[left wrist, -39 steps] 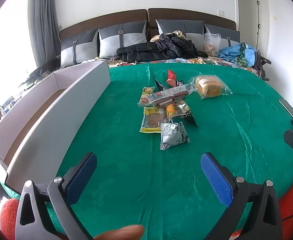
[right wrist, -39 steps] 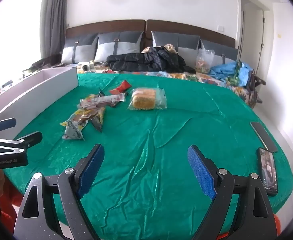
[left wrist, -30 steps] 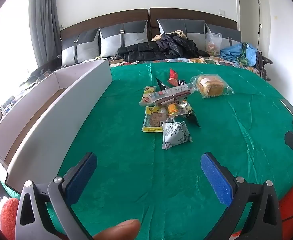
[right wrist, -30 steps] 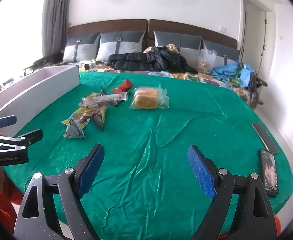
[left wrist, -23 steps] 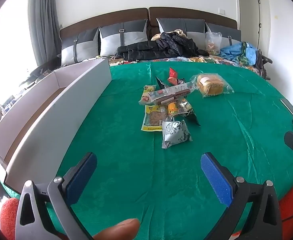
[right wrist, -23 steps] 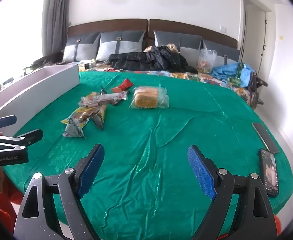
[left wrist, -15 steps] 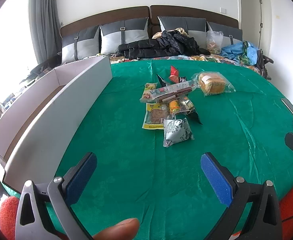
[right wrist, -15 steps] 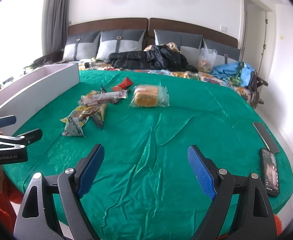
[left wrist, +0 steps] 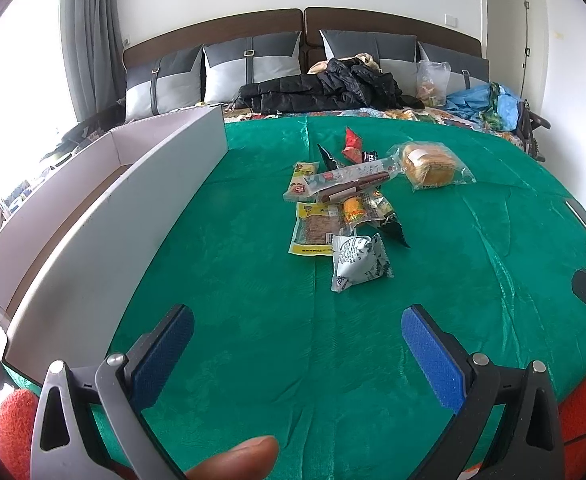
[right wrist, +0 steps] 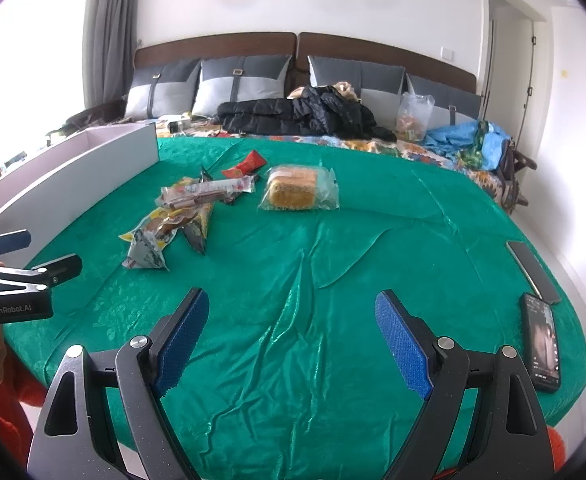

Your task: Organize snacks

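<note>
A heap of snack packets lies mid-bed on a green cloth [left wrist: 253, 320]: a grey-white pouch [left wrist: 359, 262] [right wrist: 145, 254] nearest, a yellow flat pack [left wrist: 317, 230], a long clear bar pack [left wrist: 349, 184] [right wrist: 207, 192], a red packet [left wrist: 351, 144] [right wrist: 247, 166] and a bagged bread cake [left wrist: 429, 166] [right wrist: 297, 188]. My left gripper [left wrist: 297, 344] hovers open short of the pouch, empty. My right gripper [right wrist: 291, 332] also hangs open over bare cloth, empty. The left gripper [right wrist: 25, 256] shows at the right wrist view's left edge.
A long white open box [left wrist: 105, 216] [right wrist: 73, 168] runs along the bed's left side. Two phones [right wrist: 543, 340] lie near the right edge. A black jacket [left wrist: 325, 88], pillows, a clear bag and blue clothes sit at the headboard. A thumb [left wrist: 233, 458] shows at the bottom.
Both views have crept slightly forward toward the snacks, which now sit a little lower and nearer. Both grippers stay open and empty; nothing on the bed has moved.
</note>
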`<control>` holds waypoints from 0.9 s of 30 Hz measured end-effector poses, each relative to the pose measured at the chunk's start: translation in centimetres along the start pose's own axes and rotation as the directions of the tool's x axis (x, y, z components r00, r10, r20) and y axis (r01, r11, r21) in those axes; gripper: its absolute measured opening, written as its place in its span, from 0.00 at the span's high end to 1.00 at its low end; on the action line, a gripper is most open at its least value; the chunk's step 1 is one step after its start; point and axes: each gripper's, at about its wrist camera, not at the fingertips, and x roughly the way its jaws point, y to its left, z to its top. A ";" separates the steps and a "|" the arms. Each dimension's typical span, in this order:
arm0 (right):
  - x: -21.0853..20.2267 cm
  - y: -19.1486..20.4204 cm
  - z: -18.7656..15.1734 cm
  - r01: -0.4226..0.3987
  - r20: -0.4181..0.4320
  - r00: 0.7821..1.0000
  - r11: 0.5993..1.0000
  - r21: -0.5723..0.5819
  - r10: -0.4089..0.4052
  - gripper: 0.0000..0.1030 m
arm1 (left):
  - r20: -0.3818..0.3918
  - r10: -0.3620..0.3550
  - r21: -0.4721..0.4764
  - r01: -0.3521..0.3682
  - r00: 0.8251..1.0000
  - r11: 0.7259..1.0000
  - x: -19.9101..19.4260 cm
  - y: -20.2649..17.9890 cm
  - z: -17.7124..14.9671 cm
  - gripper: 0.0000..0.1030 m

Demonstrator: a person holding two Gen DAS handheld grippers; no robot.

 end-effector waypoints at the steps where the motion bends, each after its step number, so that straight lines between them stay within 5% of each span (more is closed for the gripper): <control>1: 0.0 0.0 0.0 0.000 0.000 1.000 1.000 0.000 0.000 0.15 | 0.000 0.000 0.000 0.000 1.000 1.000 0.0 0.0 0.0 0.00; 27: 0.1 0.0 0.1 0.000 -0.002 1.000 1.000 0.000 0.000 0.15 | -0.004 0.000 -0.004 0.000 1.000 1.000 0.1 0.2 0.0 0.00</control>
